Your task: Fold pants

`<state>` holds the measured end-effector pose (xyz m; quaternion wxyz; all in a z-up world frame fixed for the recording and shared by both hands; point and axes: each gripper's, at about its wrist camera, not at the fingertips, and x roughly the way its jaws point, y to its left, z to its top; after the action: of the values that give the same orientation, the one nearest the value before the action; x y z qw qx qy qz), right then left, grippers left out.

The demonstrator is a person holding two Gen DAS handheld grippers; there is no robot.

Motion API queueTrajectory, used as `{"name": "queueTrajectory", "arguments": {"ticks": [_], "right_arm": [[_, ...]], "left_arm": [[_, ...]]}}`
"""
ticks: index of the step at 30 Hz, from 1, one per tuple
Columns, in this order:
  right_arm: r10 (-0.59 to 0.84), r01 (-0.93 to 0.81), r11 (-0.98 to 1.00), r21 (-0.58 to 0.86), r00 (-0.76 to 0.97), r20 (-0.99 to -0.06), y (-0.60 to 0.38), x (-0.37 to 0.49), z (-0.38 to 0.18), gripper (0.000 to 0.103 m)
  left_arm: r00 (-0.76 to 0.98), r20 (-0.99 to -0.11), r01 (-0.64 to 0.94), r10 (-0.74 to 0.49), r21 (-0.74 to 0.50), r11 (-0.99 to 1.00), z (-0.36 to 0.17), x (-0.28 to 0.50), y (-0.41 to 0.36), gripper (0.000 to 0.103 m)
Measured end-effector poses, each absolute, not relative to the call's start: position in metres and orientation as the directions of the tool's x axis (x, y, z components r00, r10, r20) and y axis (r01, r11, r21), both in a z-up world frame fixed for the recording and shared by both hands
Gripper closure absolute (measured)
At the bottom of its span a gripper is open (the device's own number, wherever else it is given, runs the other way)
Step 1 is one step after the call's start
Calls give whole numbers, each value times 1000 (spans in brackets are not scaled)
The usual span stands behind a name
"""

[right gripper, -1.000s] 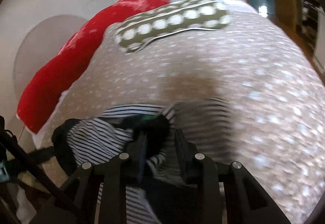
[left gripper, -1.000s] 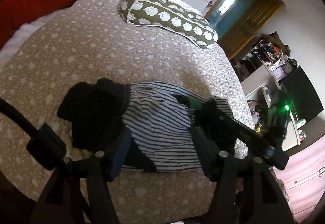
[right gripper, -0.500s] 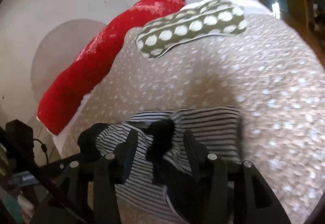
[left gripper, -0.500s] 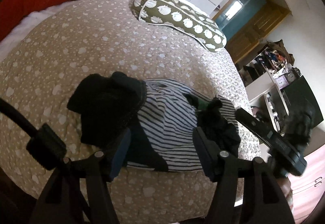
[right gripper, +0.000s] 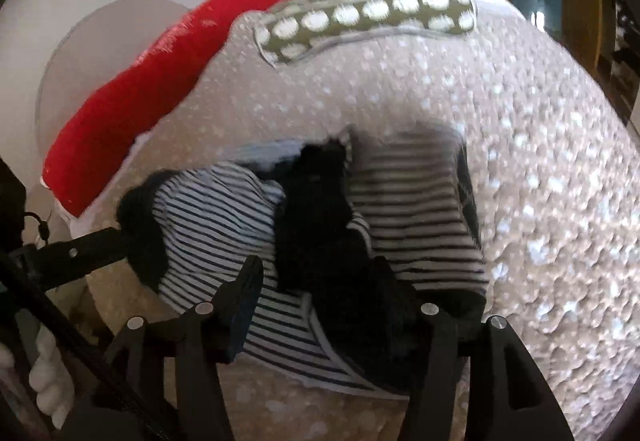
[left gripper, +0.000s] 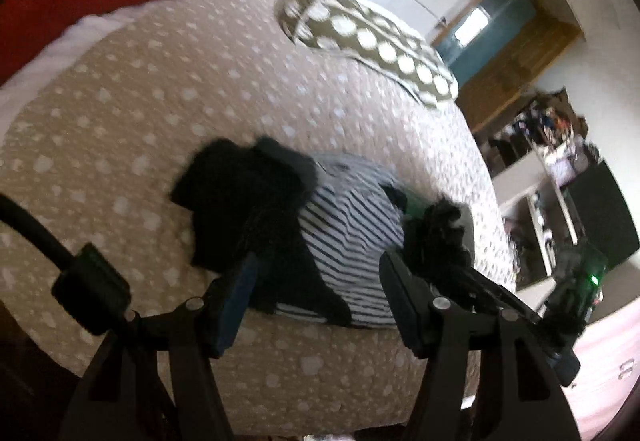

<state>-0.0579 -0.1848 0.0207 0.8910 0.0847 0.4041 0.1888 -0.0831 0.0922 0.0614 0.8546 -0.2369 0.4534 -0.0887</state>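
Since the striped pants (right gripper: 420,209) already lie bunched into a compact bundle near the front edge of the bed (right gripper: 540,145), the fold looks close to done, and the step in hand reads as letting go after laying a layer over. The bundle shows black-and-white stripes with black trim or lining turned out at its left end and through the middle; in the left wrist view the same pants (left gripper: 352,225) sit just ahead of the fingers. The right claw (right gripper: 320,305) has just been opening: its jaws stand apart, straddling the dark middle fold without pinching it, so it is released. The left claw (left gripper: 316,289) is also spread, its pads either side of the near edge of the cloth and apparently not pressing on it; I judge it released too.

The next move, I think, calls for drawing both claws back clear of the fabric without dragging a layer loose, then checking whether the black end at the left needs tucking or one more fold across.

Beyond the bundle the dotted beige bedspread runs up to an olive pillow (right gripper: 368,21) with white spots and a red cushion (right gripper: 160,93) against the wall.
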Motion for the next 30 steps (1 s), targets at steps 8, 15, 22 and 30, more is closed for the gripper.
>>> {"name": "queueTrajectory", "arguments": {"ticks": [8, 15, 22, 30], "right_arm": [[386, -242, 922, 301, 613, -690, -168, -25, 30, 44], [345, -249, 937, 244, 561, -753, -147, -20, 24, 43], [448, -380, 881, 282, 475, -757, -84, -8, 54, 34], [361, -489, 854, 177, 312, -879, 42, 23, 34, 16]], "left_arm": [[586, -745, -173, -320, -501, 848, 53, -87, 130, 40], [598, -749, -274, -284, -524, 806, 38, -96, 172, 40], [616, -732, -319, -292, -571, 756, 26, -101, 194, 40], [635, -738, -343, -228, -534, 773, 27, -118, 210, 40]]}}
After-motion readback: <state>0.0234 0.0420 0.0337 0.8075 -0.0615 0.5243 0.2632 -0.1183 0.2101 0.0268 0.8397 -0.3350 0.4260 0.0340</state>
